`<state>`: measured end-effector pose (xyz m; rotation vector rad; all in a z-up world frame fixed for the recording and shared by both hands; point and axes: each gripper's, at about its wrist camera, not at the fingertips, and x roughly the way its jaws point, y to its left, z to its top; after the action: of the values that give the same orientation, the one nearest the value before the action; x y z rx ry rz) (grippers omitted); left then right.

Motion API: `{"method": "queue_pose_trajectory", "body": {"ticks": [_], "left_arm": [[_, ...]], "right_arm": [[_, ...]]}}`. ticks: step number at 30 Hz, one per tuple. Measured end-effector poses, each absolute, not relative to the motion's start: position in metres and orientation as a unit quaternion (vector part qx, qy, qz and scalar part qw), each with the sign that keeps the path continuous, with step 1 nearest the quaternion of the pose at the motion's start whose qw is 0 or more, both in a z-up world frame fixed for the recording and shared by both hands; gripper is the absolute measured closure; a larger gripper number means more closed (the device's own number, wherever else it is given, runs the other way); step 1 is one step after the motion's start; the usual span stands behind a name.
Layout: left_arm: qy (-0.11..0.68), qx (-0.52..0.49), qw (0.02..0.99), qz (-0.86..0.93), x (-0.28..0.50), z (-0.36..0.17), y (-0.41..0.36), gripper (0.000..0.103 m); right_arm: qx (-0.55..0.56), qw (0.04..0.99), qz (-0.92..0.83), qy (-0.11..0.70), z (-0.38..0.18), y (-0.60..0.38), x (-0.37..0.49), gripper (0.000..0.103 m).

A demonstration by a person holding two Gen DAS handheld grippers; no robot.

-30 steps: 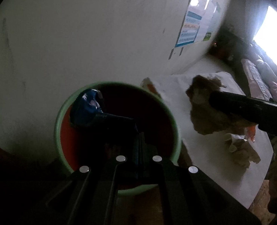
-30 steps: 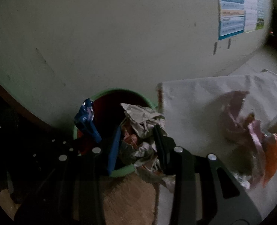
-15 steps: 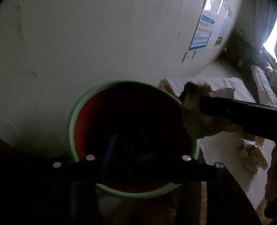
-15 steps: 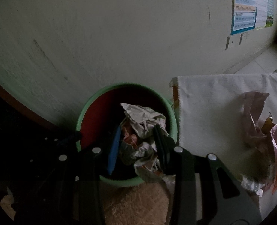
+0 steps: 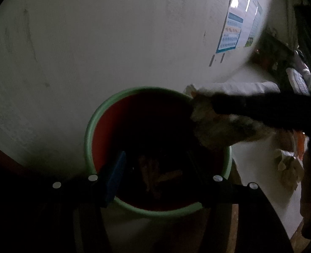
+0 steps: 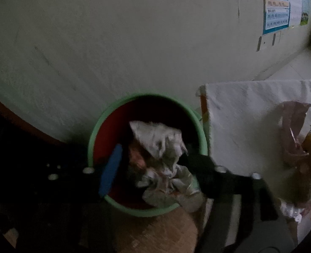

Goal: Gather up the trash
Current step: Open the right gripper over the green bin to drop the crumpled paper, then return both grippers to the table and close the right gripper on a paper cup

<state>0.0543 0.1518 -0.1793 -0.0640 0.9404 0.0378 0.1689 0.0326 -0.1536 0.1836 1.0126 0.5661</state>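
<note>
The right claw [image 6: 153, 164] is clenched on a crumpled paper wad [image 6: 161, 147] that hangs over the mouth of the green-rimmed bin [image 6: 121, 205], toward its right side, so the drop lies straight down from there. The left claw [image 5: 155, 168] hovers spread wide and empty above the same opening. More scraps [image 6: 296, 147] wait on the white-covered desk [image 6: 239, 105] to the right, nearer the right claw, though the dim light blurs them.
</note>
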Motion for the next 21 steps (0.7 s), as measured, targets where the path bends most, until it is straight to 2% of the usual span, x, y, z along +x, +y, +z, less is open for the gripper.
{"method": "queue_pose_trajectory", "body": {"ticks": [12, 17, 21], "left_arm": [[0.448, -0.011, 0.894, 0.011, 0.048, -0.171, 0.136, 0.048], [0.446, 0.003, 0.895, -0.006, 0.047, -0.165, 0.117, 0.047], [0.447, 0.017, 0.894, -0.019, 0.046, -0.162, 0.102, 0.047]], "right_arm": [[0.108, 0.849, 0.256, 0.45, -0.135, -0.003, 0.145, 0.029], [0.121, 0.863, 0.219, 0.439, -0.134, -0.062, 0.119, 0.027], [0.125, 0.871, 0.153, 0.449, -0.155, -0.131, 0.094, 0.025]]}}
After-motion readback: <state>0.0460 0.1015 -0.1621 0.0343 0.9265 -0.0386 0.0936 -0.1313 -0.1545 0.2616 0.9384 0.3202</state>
